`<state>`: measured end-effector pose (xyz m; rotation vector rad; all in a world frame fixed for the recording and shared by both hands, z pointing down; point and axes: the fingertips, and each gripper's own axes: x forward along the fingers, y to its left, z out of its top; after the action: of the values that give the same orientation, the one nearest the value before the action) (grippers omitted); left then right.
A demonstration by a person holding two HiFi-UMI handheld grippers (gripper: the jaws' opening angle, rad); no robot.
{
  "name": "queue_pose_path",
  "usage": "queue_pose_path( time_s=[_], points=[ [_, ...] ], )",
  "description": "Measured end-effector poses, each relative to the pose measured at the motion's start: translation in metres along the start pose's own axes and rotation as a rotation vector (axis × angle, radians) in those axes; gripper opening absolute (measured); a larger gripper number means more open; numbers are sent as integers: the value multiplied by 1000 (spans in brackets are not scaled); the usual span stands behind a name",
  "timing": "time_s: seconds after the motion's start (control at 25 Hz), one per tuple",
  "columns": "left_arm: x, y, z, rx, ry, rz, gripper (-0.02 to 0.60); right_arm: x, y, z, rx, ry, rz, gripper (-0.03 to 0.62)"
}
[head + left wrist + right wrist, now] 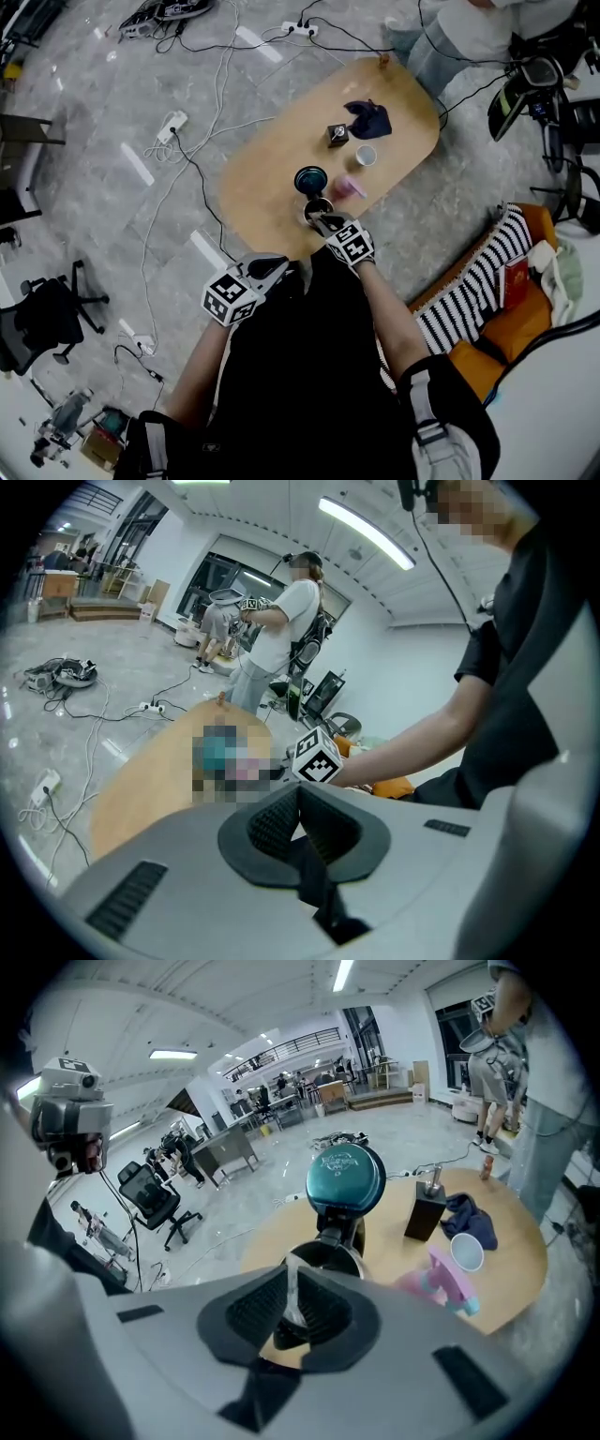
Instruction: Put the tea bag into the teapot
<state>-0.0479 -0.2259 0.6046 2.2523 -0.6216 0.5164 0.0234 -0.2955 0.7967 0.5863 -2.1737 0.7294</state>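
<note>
Right tool [289,1277] pinching tea bag [292,1302] at teapot [325,1257] mouth.
Left tool [298,803] pressed together, empty; oval wooden bench [267,164], grey floor [112,216] strewn with cables [203,192].

Ceiling strips [345,973] above the right gripper [291,1290] give bright, even light and soft shadows, while fisheye bending curves and darkens the edges.

A wooden table [272,169] lies in the upper centre of the frame. On it stand a teapot [317,205], a pink spray bottle [349,188], a white cup [366,156] and a blue cloth [370,118]. The right gripper [321,219] sits at the teapot's near rim. The left gripper [279,269] is off the table, at lower centre.
</note>
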Motion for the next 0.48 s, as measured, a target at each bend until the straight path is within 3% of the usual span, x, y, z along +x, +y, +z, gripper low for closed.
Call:
queue_pose_path(
  time_s=[0.16,0.32,0.4,0.48],
  points=[
    [2,2,2,-6,-7,0,11,0,-2,-2,-8,14,6,80],
    [1,3,1,-8,-12,-4,11,-4,1,4,-11,5,4,84],
    [3,4,1,-5,-12,-9,11,-7,7,6,-13,2,24,80],
    [7,5,2,2,-9,-18,11,-12,17,6,-18,7,61,9]
  ],
)
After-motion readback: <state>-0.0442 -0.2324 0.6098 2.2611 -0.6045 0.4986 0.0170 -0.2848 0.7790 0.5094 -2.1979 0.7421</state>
